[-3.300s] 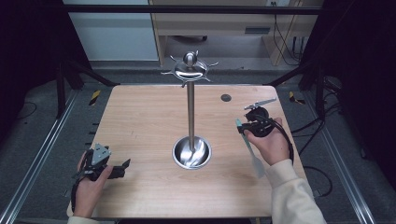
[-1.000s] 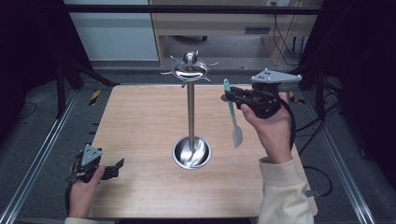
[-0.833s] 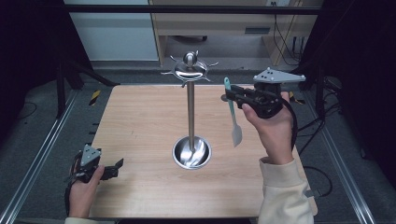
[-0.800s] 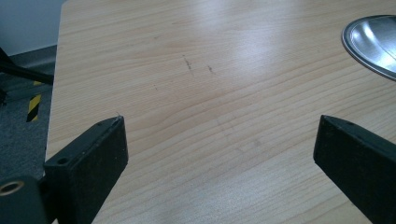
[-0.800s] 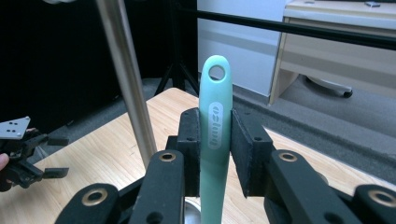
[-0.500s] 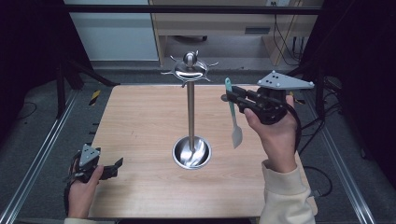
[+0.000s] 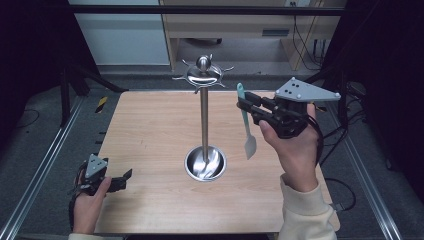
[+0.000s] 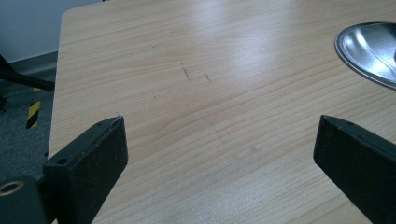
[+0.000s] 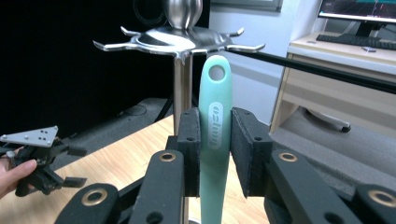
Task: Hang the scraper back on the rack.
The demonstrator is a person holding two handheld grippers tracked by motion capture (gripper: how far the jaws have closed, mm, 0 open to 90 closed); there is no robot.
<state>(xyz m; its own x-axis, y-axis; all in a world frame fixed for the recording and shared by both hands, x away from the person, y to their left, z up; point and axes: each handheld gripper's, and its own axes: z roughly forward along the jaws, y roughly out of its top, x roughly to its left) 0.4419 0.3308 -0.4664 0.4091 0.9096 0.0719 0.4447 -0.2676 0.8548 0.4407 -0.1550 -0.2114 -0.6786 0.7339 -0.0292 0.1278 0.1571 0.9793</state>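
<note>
My right gripper (image 7: 243, 106) is raised over the table's right half, shut on the handle of a pale green spatula (image 7: 245, 121) that hangs blade down. In the right gripper view the spatula (image 9: 215, 135) stands upright between the pads, its hanging hole near the top, just below and in front of the hook ring (image 9: 180, 43) of a steel utensil stand. The stand (image 7: 204, 120) rises from a round dish base (image 7: 205, 163) at the table's middle. My left gripper (image 7: 126, 178) rests at the near left corner, open, jaws wide apart over bare wood (image 8: 210, 121).
The wooden table (image 7: 150, 125) is ringed by metal frame rails and dark floor. The stand's dish base (image 8: 371, 51) lies to the right ahead of the left gripper. A desk with a monitor (image 9: 359, 14) stands beyond the table.
The right gripper has lifted the spatula off the table and carried it up and toward the stand's hook ring. The left hand has stayed at the near left corner.
</note>
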